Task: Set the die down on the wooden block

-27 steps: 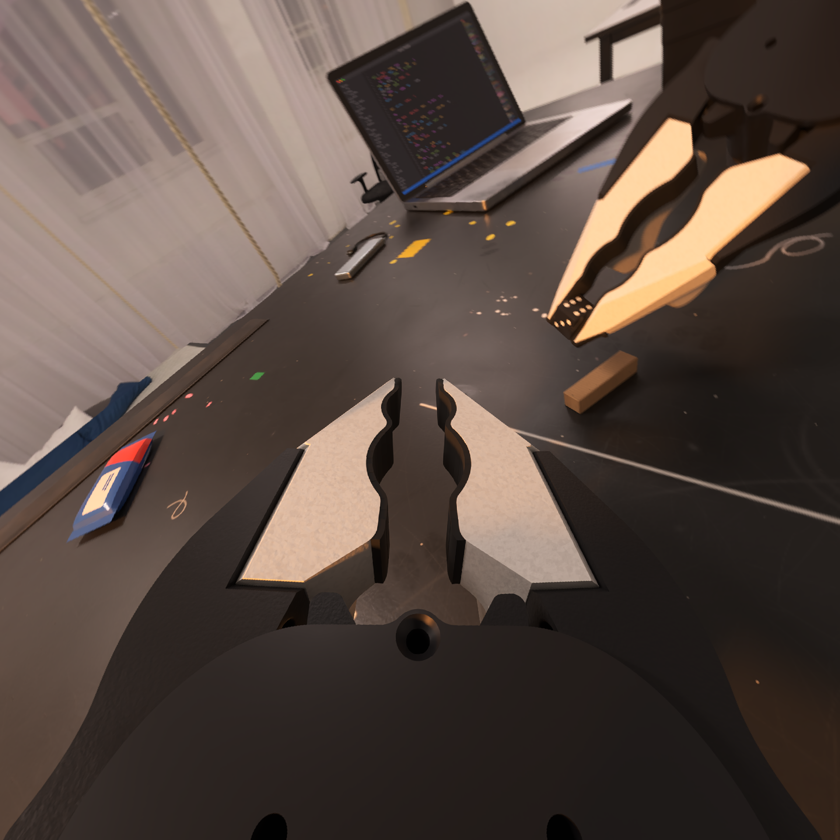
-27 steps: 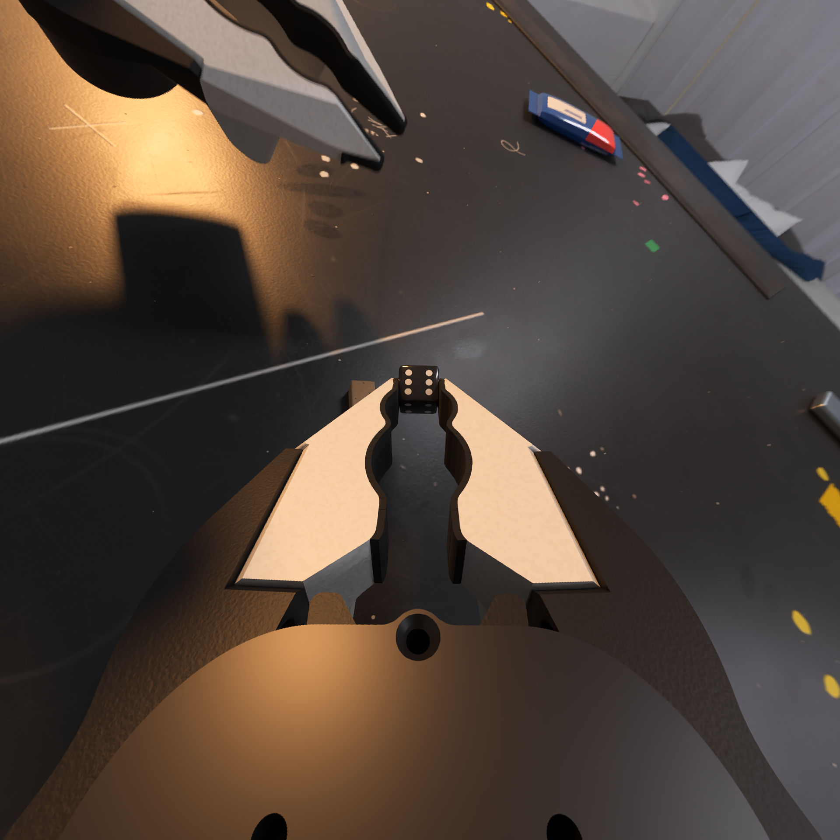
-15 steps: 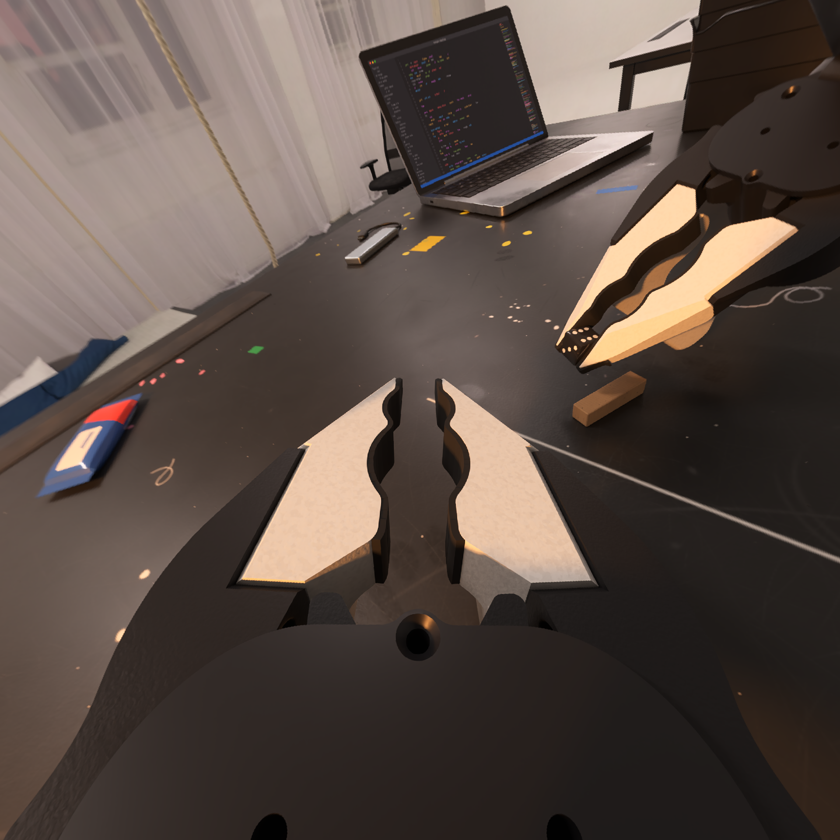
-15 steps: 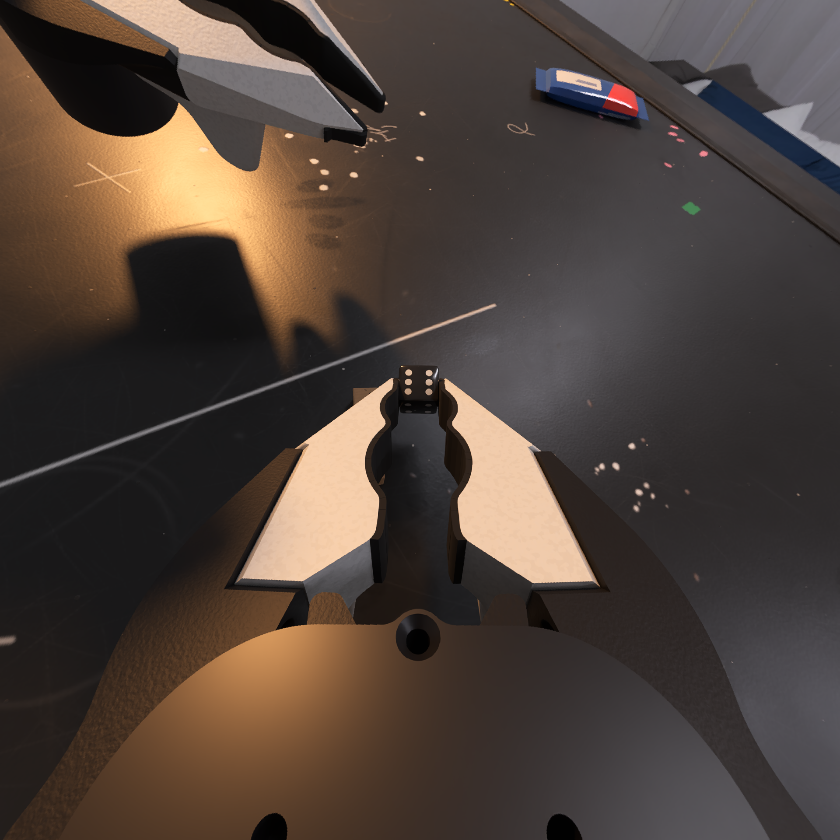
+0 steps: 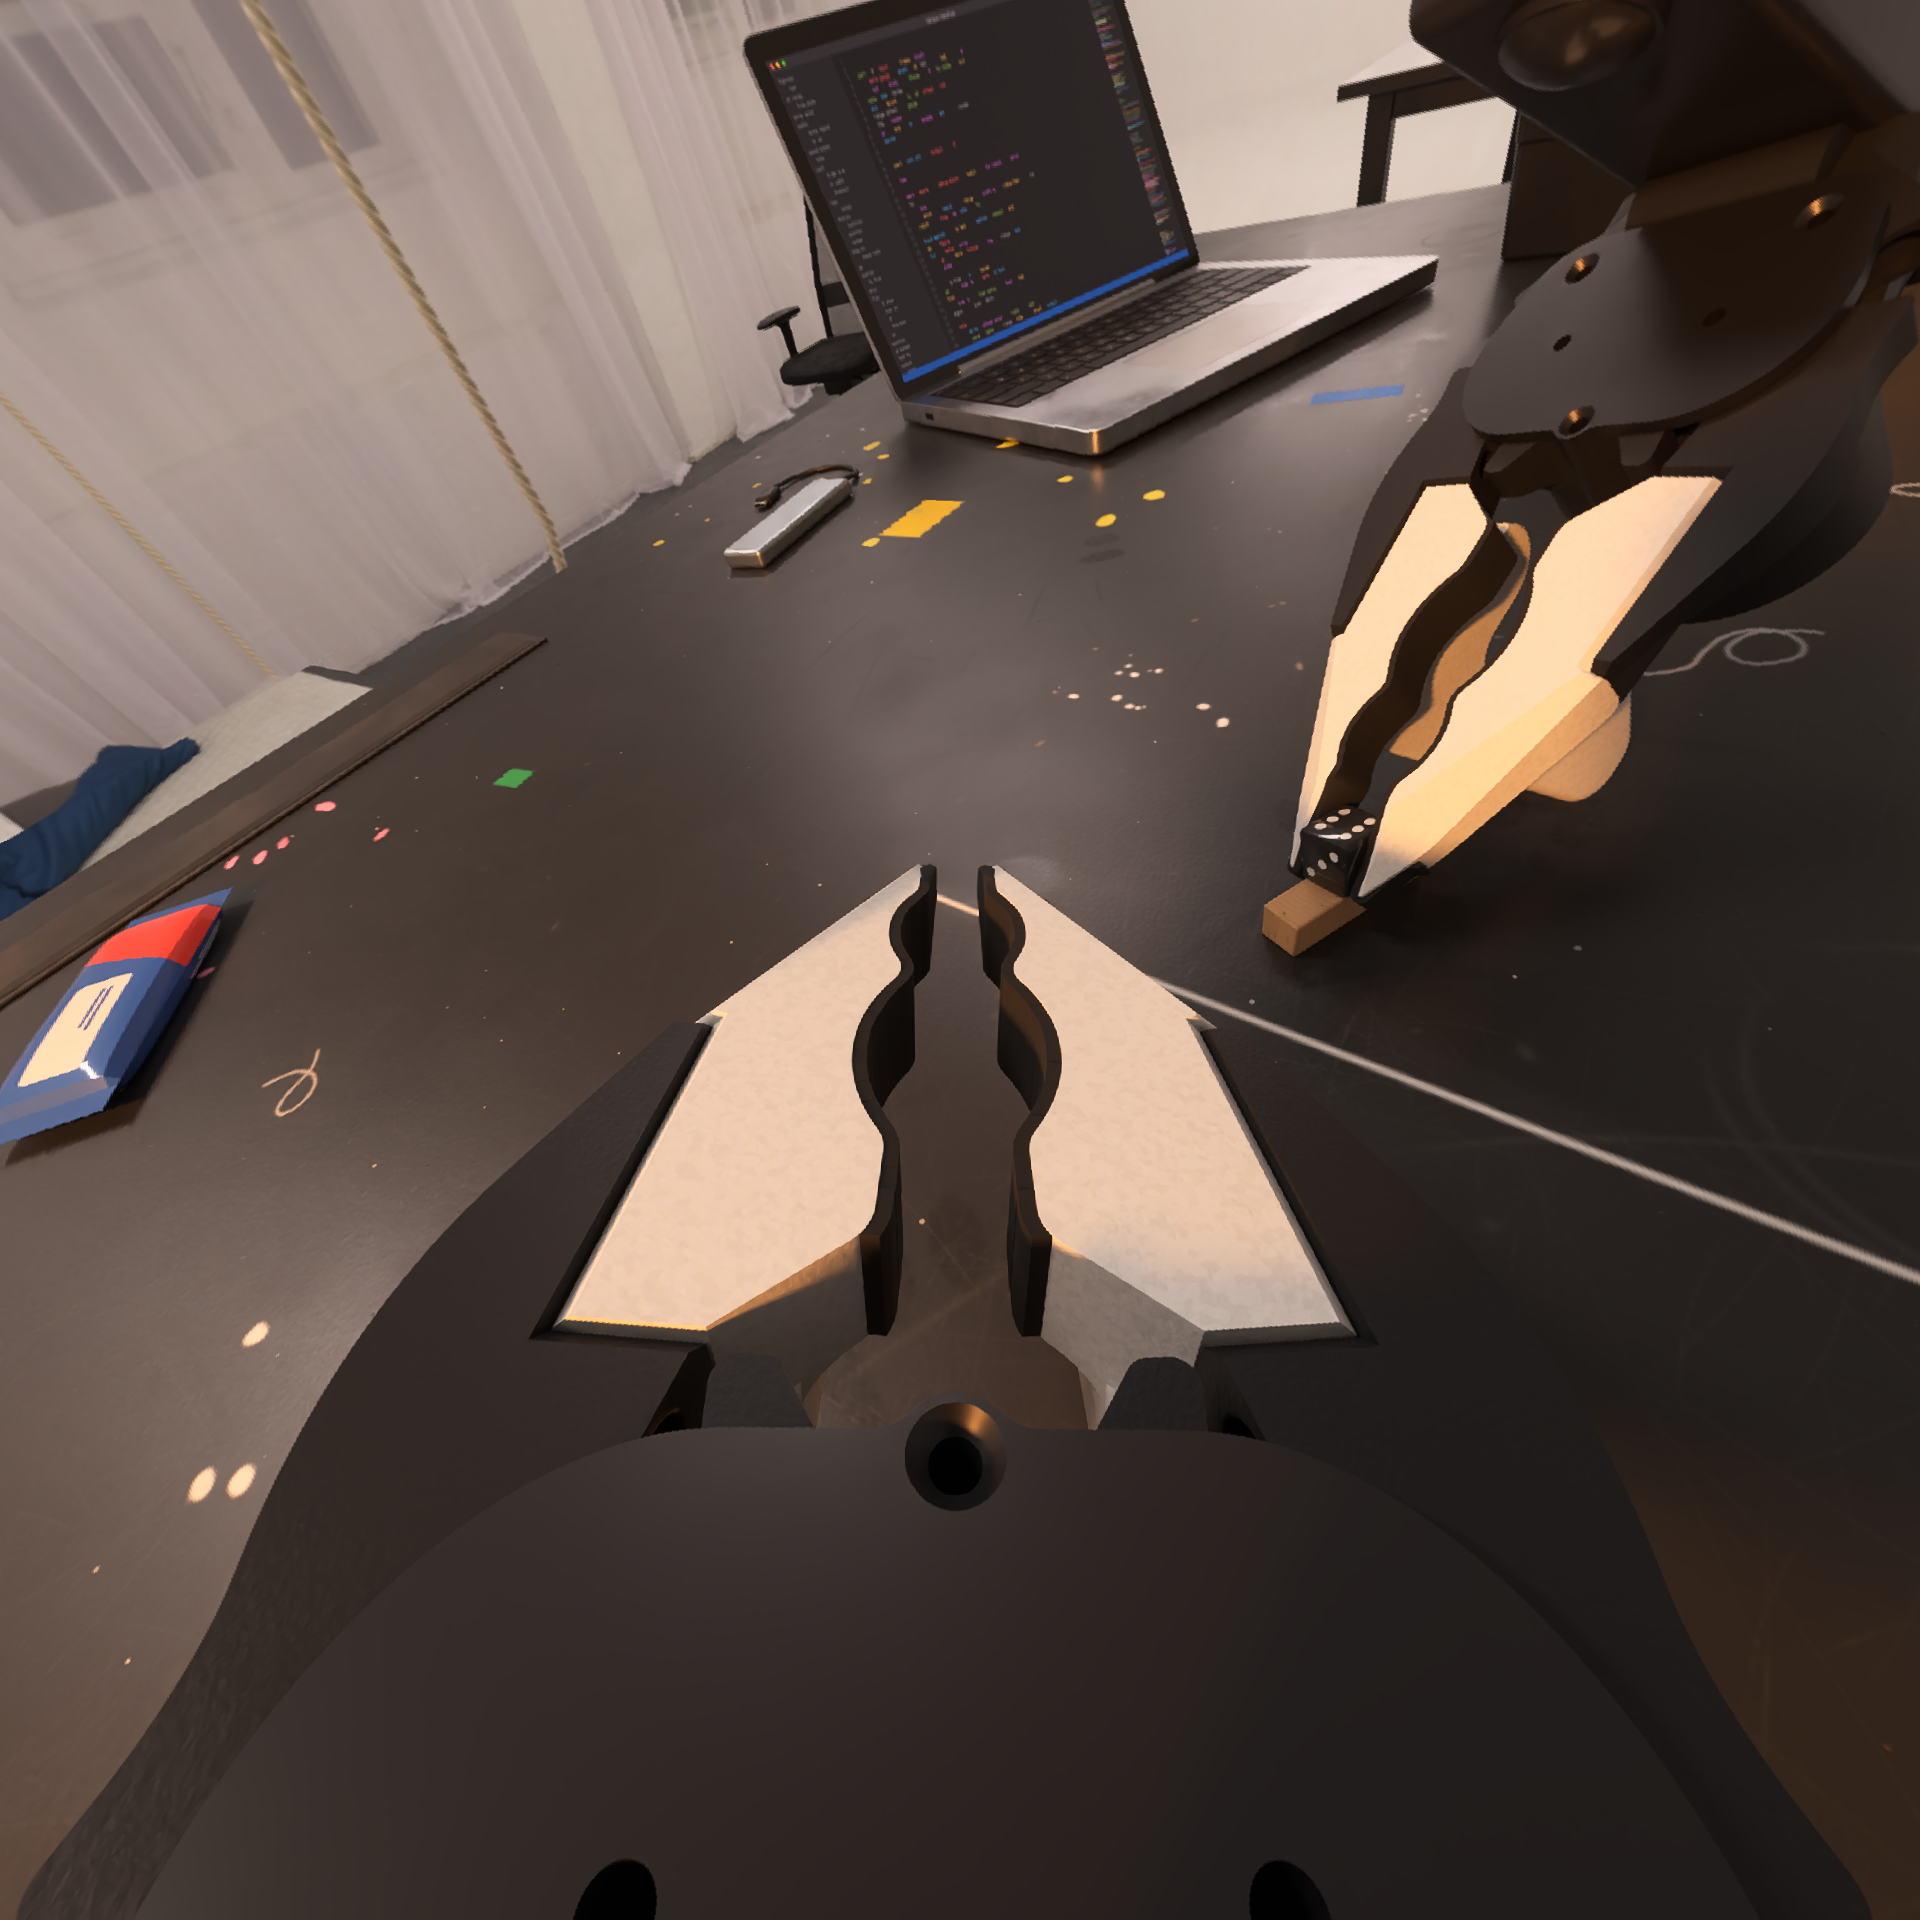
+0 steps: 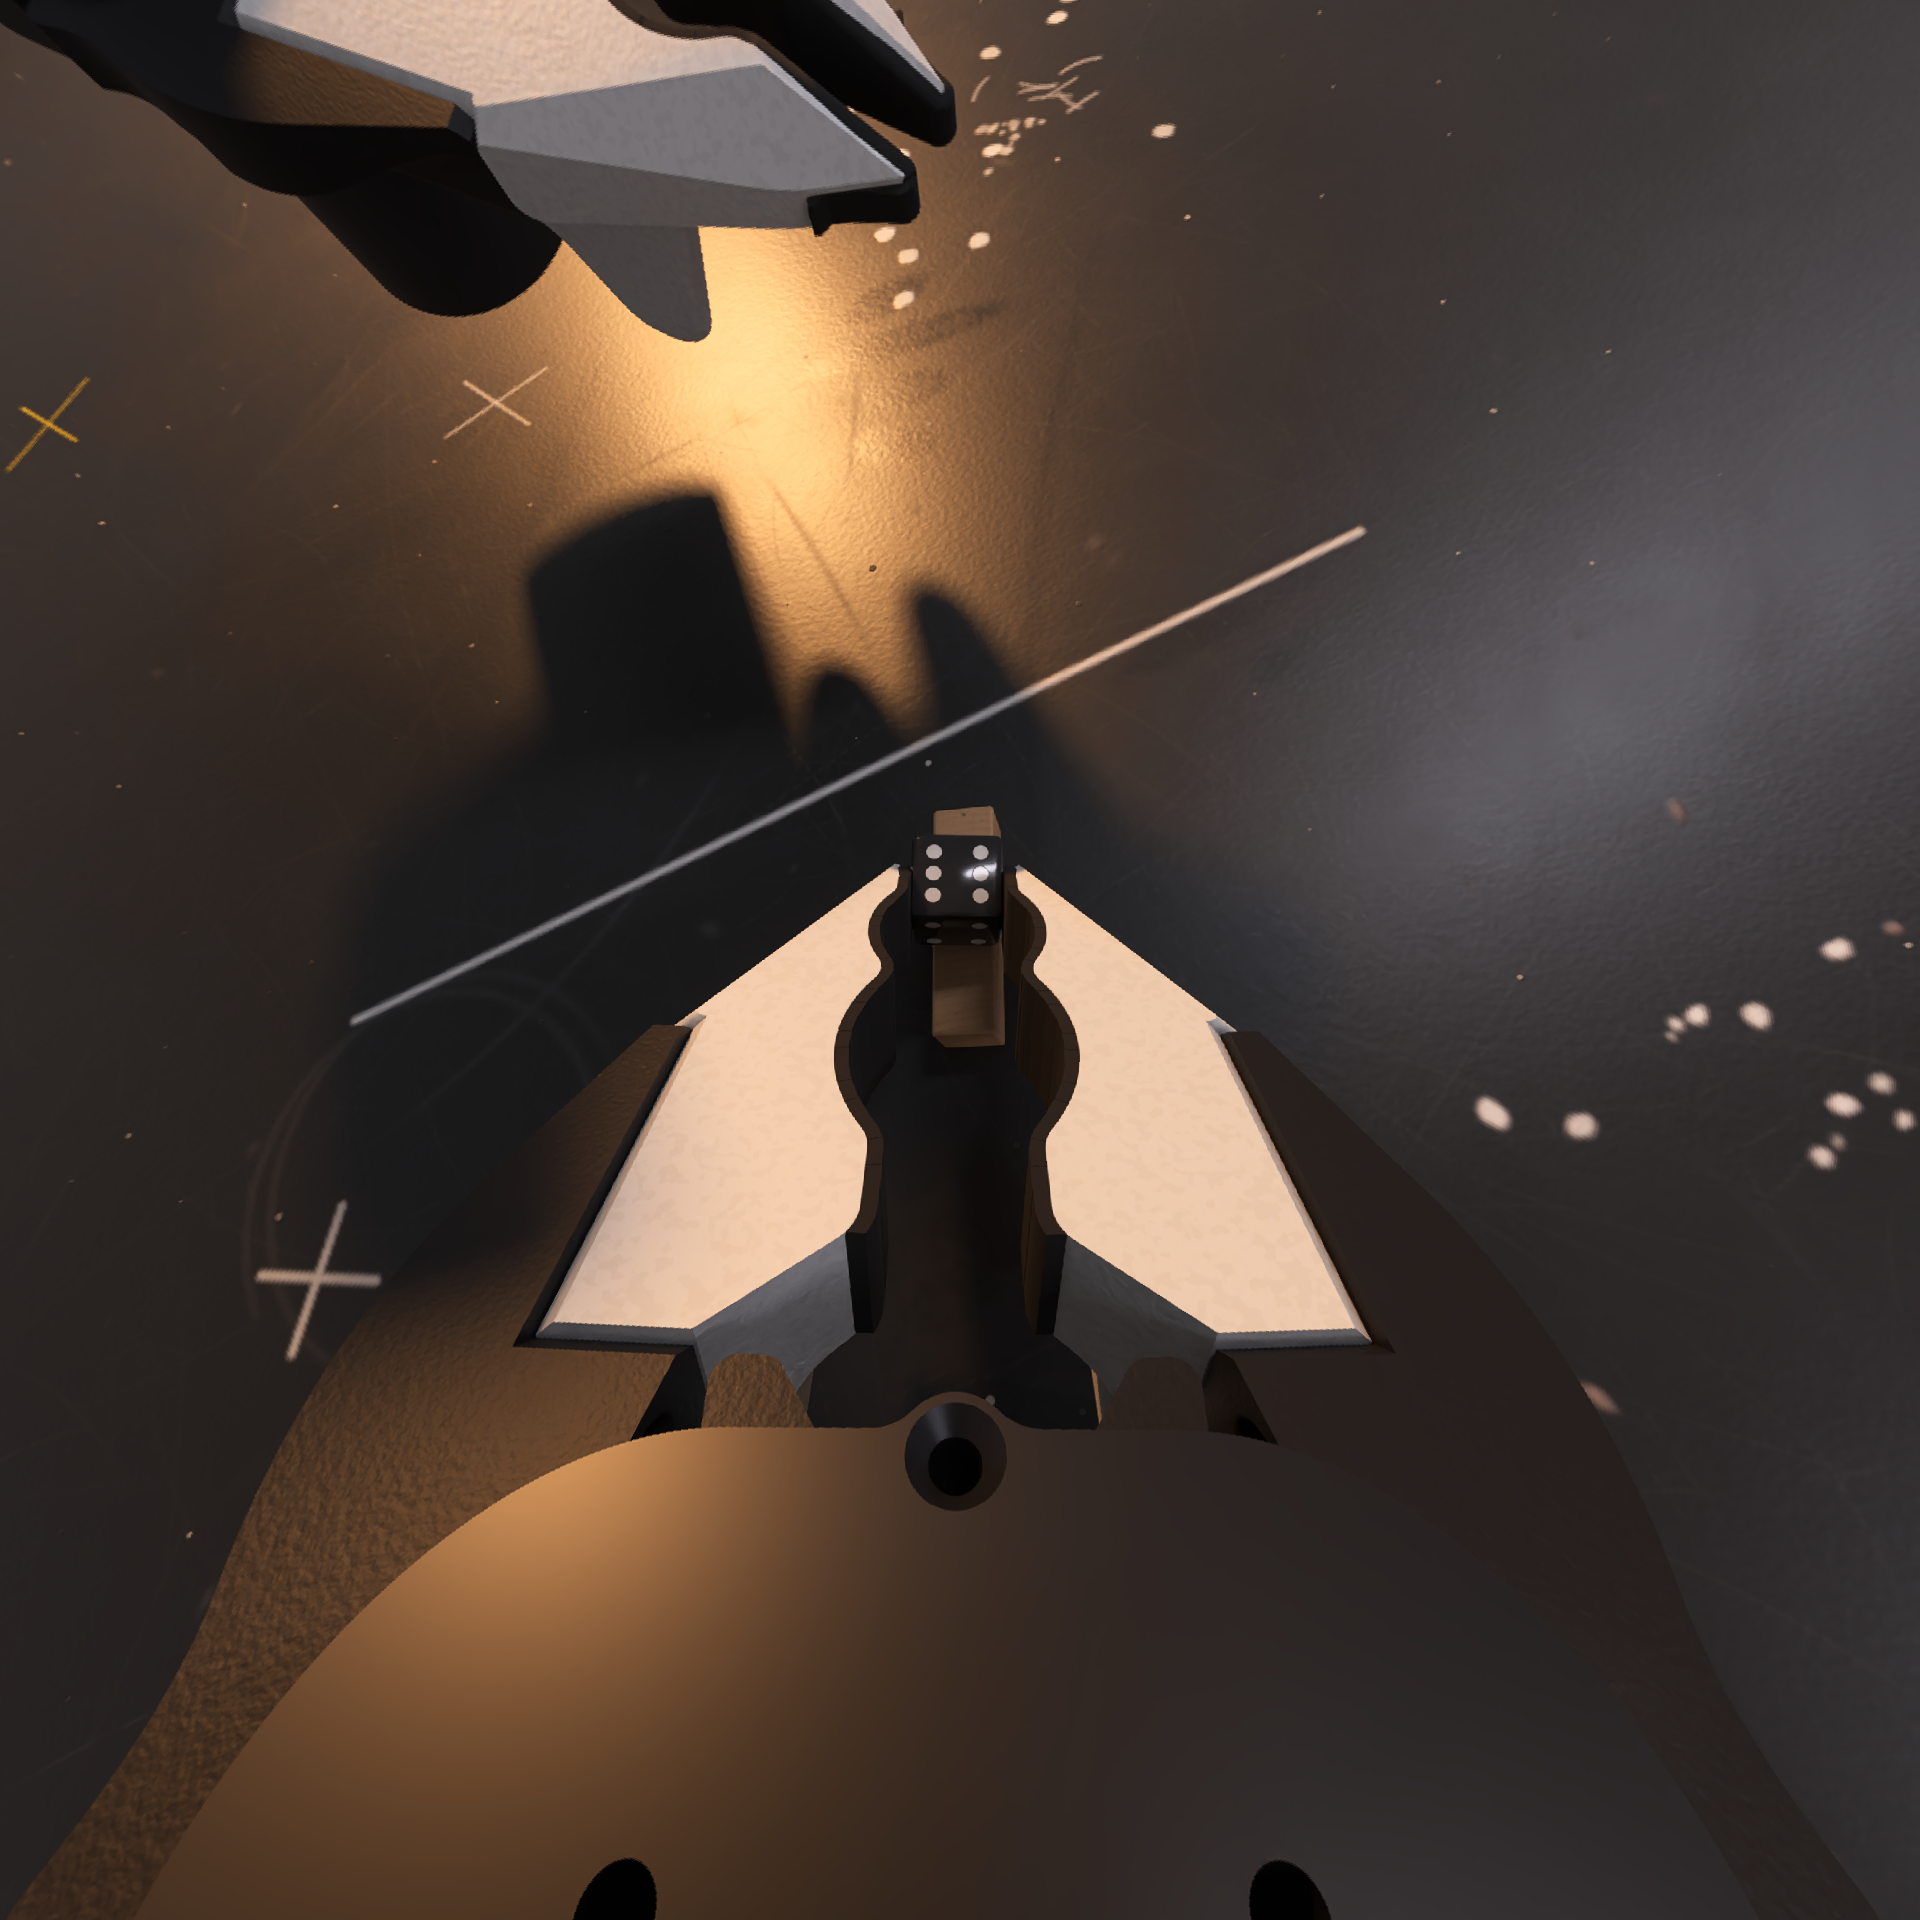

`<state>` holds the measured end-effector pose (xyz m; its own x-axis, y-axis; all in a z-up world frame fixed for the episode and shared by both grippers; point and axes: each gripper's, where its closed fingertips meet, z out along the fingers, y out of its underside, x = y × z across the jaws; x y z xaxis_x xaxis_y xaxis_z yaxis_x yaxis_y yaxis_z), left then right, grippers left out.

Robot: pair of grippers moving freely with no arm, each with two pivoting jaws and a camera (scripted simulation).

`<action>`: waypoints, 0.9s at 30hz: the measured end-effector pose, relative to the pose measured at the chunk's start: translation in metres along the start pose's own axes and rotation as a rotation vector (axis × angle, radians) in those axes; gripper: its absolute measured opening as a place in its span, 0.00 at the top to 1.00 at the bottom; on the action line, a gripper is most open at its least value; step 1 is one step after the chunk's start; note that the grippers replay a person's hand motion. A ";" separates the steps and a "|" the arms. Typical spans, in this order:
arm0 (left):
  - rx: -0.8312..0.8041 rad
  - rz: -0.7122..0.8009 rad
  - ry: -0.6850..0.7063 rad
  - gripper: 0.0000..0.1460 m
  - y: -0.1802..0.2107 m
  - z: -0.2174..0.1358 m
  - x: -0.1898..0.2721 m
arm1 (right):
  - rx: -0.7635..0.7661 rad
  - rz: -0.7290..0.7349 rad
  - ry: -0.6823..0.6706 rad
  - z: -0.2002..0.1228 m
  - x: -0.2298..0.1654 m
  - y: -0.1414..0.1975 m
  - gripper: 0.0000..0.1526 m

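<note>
Pinching the die (image 6: 957, 883), the right gripper (image 6: 957, 871) has lowered onto the wooden block (image 5: 1311, 918); left gripper (image 5: 956, 881) fingers slightly apart.

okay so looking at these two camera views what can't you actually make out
- Whether the die touches the wooden block: right tool tips cover the contact in the left wrist view.
- The block's middle: hidden under the die in the right wrist view.
- Laptop top edge: cut off by the frame.
- Left tool rear: cut off in the right wrist view.

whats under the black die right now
The small black die with white pips, gripped by the right gripper, sits over the light wooden block. Whether they touch is hidden.
</note>
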<state>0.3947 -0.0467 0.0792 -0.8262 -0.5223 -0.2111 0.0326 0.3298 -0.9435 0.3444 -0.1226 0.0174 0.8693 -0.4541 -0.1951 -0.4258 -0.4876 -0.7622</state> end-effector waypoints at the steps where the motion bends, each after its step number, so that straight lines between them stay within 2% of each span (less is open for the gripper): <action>1: -0.005 0.003 0.003 0.95 0.001 0.001 0.001 | 0.001 0.005 -0.008 0.000 -0.001 0.000 0.89; 7: -0.004 0.001 -0.001 0.96 0.000 0.000 0.000 | 0.007 0.059 -0.070 -0.001 -0.003 0.001 0.89; 27: -0.014 0.043 -0.001 1.00 0.001 0.001 0.003 | 0.003 0.054 -0.055 -0.001 -0.003 0.001 0.89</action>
<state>0.3927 -0.0491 0.0768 -0.8237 -0.5081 -0.2517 0.0604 0.3627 -0.9299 0.3412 -0.1221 0.0179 0.8576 -0.4380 -0.2698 -0.4719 -0.4610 -0.7515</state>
